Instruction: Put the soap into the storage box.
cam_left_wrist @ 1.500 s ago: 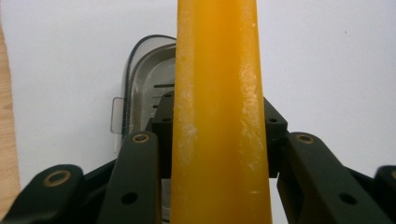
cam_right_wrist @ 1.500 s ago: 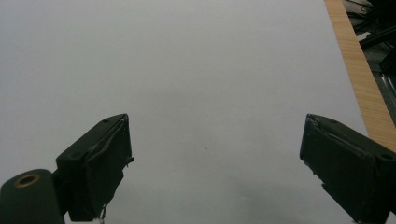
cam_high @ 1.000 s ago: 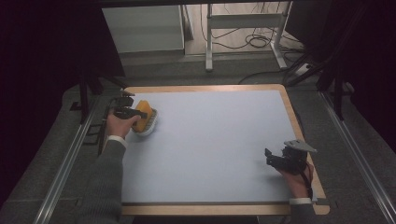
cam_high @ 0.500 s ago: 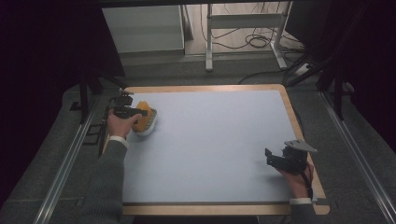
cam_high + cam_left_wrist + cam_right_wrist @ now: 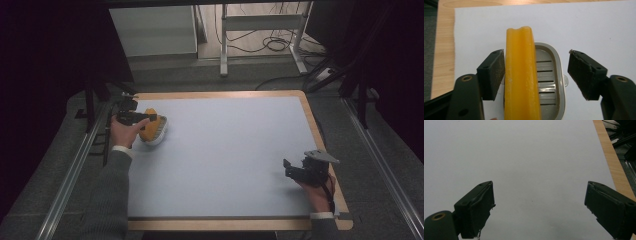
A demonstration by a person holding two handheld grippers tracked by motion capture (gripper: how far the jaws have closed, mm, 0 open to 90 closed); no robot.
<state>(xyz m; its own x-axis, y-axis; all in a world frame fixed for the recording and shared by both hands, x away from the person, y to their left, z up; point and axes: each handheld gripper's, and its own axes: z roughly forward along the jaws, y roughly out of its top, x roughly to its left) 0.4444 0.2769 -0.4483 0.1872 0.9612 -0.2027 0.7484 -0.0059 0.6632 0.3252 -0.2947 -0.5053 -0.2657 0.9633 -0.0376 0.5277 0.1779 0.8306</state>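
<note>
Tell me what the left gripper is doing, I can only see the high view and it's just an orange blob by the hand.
Observer: The left gripper is open; an orange bar stands on edge between its fingers, close against the one at the left of the left gripper view.
Operator: What is the bar sitting on?
Observer: A white dish with a grey slotted insert; the bar lies along one side of it, so the slots show beside it.
Operator: And is the right gripper holding anything?
Observer: No. The right gripper is open over the bare white mat, nothing between its fingers.
</note>
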